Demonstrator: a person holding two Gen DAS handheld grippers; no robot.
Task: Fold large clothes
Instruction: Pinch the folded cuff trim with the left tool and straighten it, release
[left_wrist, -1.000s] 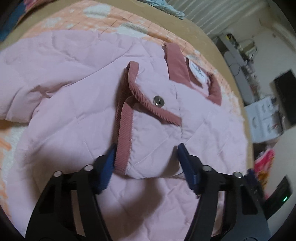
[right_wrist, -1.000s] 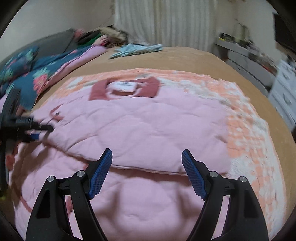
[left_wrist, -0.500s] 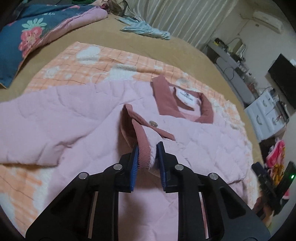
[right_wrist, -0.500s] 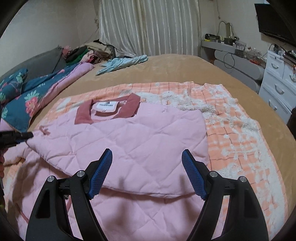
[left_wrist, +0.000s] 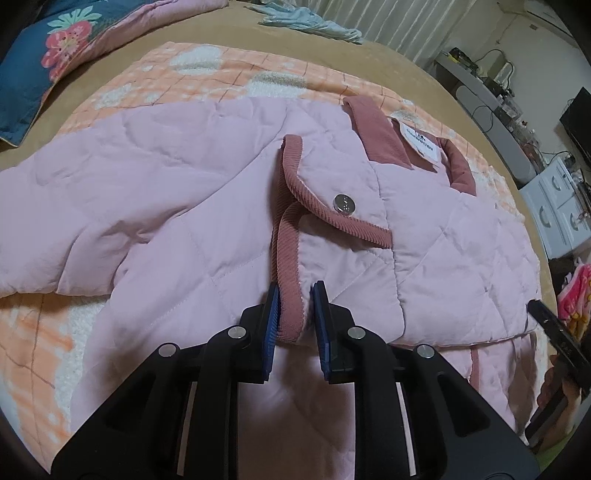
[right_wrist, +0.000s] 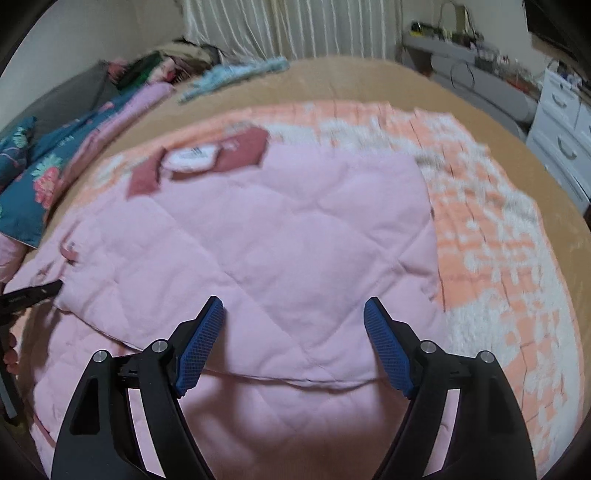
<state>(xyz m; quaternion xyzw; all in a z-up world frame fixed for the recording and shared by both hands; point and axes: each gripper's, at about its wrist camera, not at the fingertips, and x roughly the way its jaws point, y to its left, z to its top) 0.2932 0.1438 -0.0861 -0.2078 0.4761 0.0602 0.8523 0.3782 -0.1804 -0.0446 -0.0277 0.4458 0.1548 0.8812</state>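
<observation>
One pink jacket (left_wrist: 221, 192); two grippers

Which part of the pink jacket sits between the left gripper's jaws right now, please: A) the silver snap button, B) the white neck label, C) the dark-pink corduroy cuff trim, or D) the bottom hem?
C: in the left wrist view the left gripper has its jaws on either side of the corduroy cuff trim of the jacket, while the snap button and neck label lie farther away.
</observation>
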